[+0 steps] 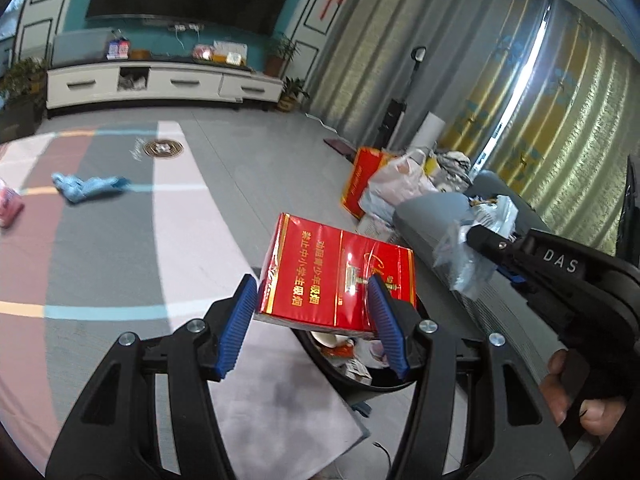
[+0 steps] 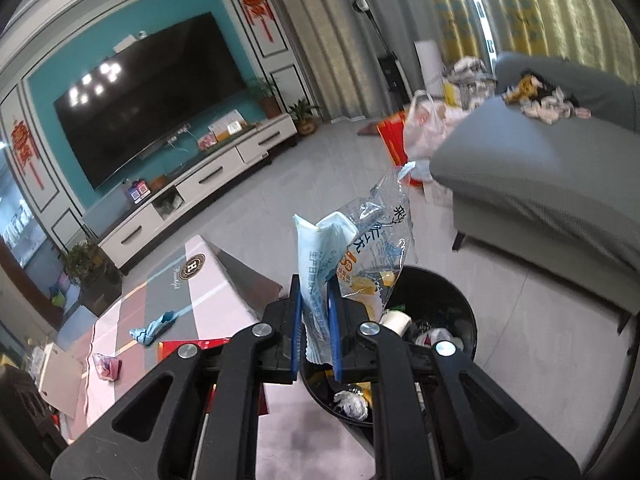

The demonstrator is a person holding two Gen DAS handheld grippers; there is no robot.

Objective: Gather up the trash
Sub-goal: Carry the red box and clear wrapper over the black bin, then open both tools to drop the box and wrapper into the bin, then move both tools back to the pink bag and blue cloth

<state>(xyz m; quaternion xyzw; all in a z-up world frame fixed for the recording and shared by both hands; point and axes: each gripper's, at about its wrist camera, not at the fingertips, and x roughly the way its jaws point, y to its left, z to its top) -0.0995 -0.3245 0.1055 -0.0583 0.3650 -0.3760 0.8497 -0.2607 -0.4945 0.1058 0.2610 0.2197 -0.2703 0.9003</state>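
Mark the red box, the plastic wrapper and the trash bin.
red box (image 1: pixel 320 272), left wrist view, its printed face
plastic wrapper (image 2: pixel 320 264), right wrist view, its pale blue fold
trash bin (image 2: pixel 448 284), right wrist view, its far rim

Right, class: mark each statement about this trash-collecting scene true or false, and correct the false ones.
1. The left claw grips a red box. True.
2. The right claw is empty. False: it pinches a crumpled plastic wrapper.
3. The black bin already holds rubbish. True.
4. The television is showing a programme. False: its screen is dark.
5. A blue cloth lies on the rug. True.
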